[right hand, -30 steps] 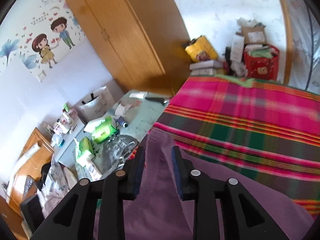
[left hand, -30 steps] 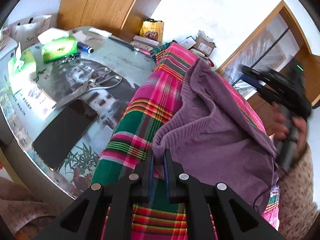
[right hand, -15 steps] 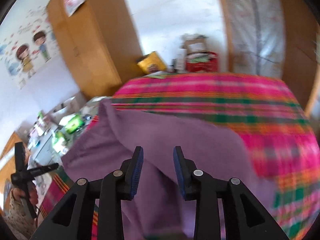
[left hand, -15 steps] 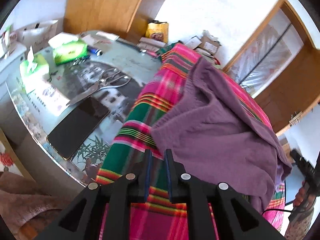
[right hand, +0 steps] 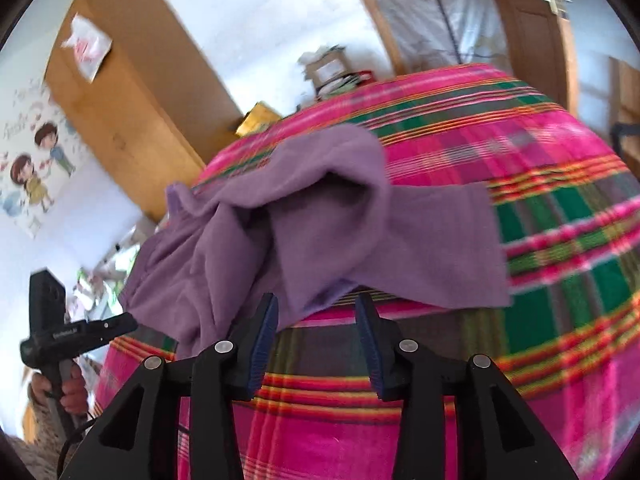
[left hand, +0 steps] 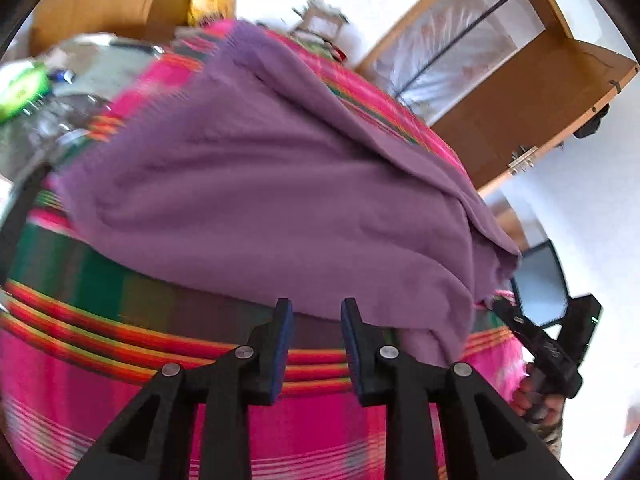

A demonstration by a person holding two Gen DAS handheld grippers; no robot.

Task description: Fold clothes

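We see a pink and green plaid blanket point(left hand: 120, 380) spread wide, and on it the purple garment point(left hand: 260, 200) lies rumpled, partly doubled over, one edge lifted into a hollow fold. Our left gripper point(left hand: 314, 340) hovers just short of its near hem, jaws just opened, nothing between them. Our right gripper point(right hand: 316, 340) has likewise been spreading and is released, the cloth just beyond its fingers.

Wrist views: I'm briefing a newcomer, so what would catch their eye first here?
The purple garment, lying rumpled and half folded across the pink and green plaid cloth. Next, both grippers just short of its near edge, left gripper and right gripper, jaws open with nothing between them.
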